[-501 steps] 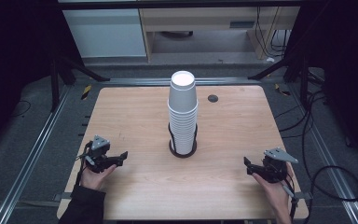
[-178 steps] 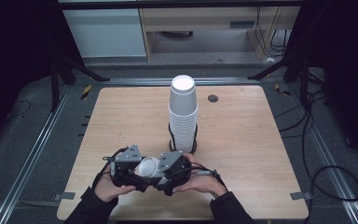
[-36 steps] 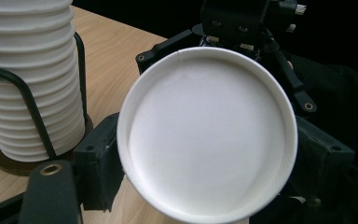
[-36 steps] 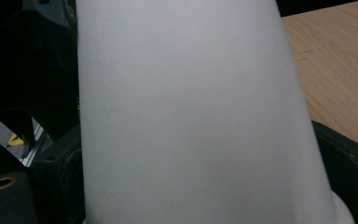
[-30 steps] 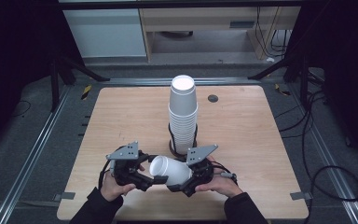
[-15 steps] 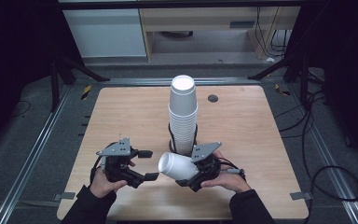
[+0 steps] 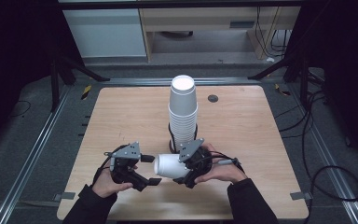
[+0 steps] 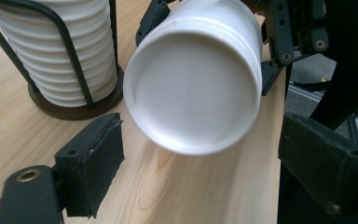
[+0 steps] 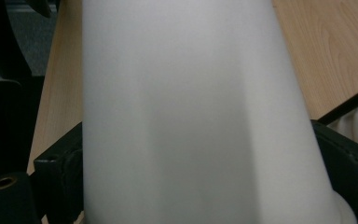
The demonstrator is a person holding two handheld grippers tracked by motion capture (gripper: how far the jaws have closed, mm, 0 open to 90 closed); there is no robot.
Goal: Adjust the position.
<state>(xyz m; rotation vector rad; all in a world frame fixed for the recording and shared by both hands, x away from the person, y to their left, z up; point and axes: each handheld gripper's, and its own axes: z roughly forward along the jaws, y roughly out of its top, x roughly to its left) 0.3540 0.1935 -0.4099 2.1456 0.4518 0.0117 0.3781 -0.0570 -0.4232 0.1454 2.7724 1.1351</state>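
Presently, from left to right:

Left gripper (image 7: 148, 170): held in the person's left hand (image 7: 106, 183) at the near left of the table (image 7: 121, 116). Its jaws stand apart with nothing between them. In the left gripper view (image 8: 200, 163) the two black pads sit on either side of the cup's base without touching it.

Cup (image 7: 170, 166): a single white paper cup, lying on its side above the table, base pointing toward the left gripper. In the left gripper view (image 8: 196, 84) the round recessed base faces the camera. In the right gripper view (image 9: 200, 112) its tapered wall runs up between the jaws.

Right gripper (image 7: 186, 165): held in the person's right hand (image 7: 221, 168), just right of the cup. Its jaws are clamped on the cup's wall, one pad on each side.

Stack of cups (image 7: 183, 112): white cups nested upside down, upright at the table's middle, just behind the two grippers. In the left gripper view (image 8: 51, 51) the lower cups show their ribbed rims.

Holder (image 8: 81, 105): dark round base with black wire uprights around the foot of the stack.

Hole (image 7: 213, 98): small dark round opening in the tabletop, far right of the stack.
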